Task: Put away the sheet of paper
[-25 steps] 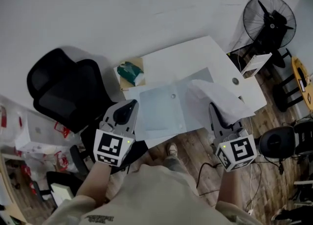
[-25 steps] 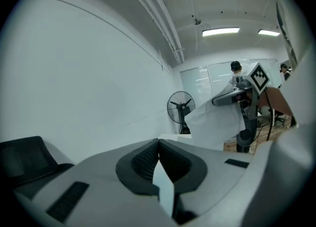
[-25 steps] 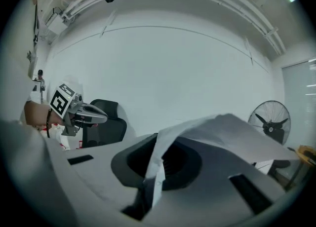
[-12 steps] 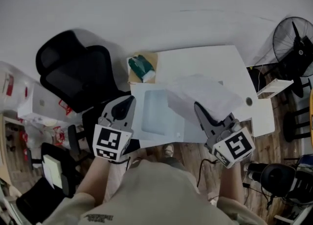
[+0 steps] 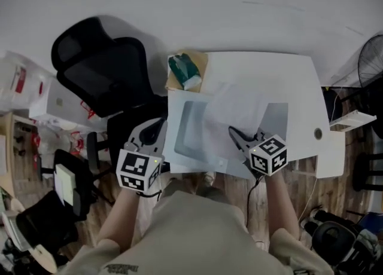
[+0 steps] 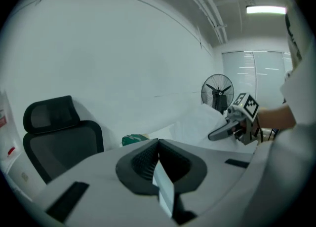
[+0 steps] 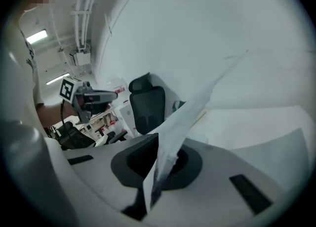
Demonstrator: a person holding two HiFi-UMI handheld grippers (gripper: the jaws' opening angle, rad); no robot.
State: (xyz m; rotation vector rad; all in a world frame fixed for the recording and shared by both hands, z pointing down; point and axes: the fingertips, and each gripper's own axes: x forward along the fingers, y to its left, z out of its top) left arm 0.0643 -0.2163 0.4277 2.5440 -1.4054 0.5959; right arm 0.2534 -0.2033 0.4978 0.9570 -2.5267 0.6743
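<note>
1 sheet of paper [image 5: 236, 103]: light, floppy, creases easily. Edge pinched in closed jaws of right gripper [image 5: 233, 132], sheet draped over clear folder [image 5: 185, 133]. Left gripper [image 5: 157, 128] left of folder, jaws together, empty. Best hold: edge.

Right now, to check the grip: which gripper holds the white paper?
The right gripper, jaws shut on the paper; the left gripper pinches the clear folder instead.
</note>
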